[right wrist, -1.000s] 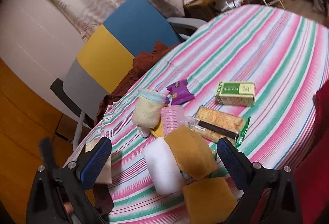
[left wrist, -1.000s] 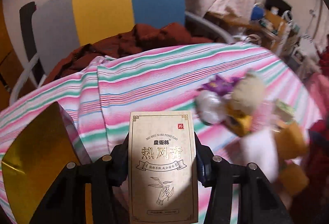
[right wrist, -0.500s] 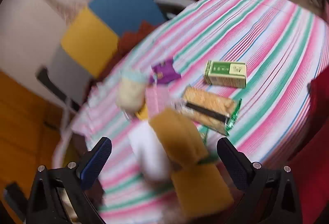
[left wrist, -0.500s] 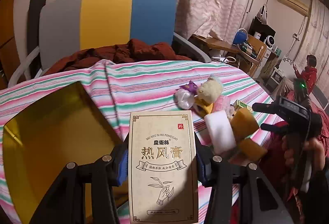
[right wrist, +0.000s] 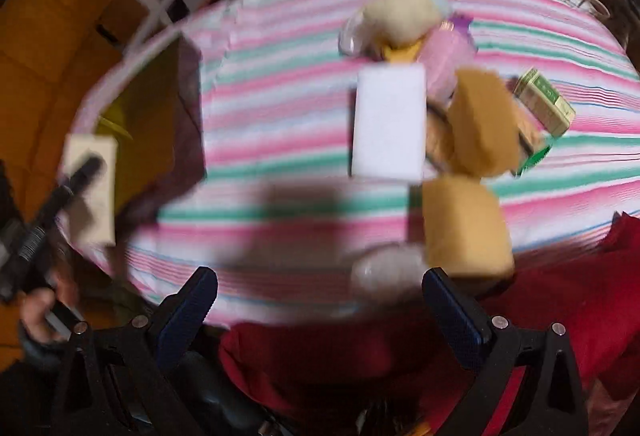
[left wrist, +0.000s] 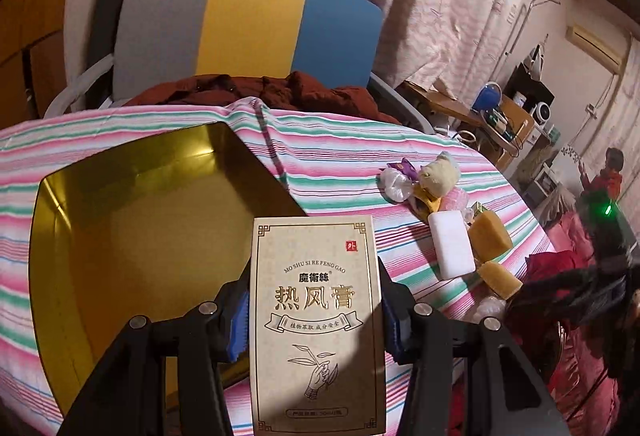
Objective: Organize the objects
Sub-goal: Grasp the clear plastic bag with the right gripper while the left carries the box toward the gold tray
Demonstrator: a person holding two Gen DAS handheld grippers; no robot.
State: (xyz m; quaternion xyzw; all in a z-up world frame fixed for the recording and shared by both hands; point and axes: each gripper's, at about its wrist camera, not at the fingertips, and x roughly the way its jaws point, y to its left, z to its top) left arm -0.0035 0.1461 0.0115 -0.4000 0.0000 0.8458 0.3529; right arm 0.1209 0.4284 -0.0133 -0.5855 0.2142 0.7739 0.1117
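Observation:
My left gripper is shut on a beige carton with gold Chinese lettering, held upright just in front of an open gold tin on the striped tablecloth. To the right lies a pile: a white block, two yellow sponges, a cream plush and a purple wrapper. In the blurred right wrist view my right gripper is open and holds nothing, near the table's front edge, facing the white block, sponges and a green box.
A chair with a grey, yellow and blue back stands behind the table with dark red cloth heaped on it. Red fabric lies below the table's near edge. Curtains and cluttered furniture fill the far right.
The left gripper has drawn back with the carton, bringing the whole gold tin into view. The right gripper has swung to face the pile from the table's front edge, still open.

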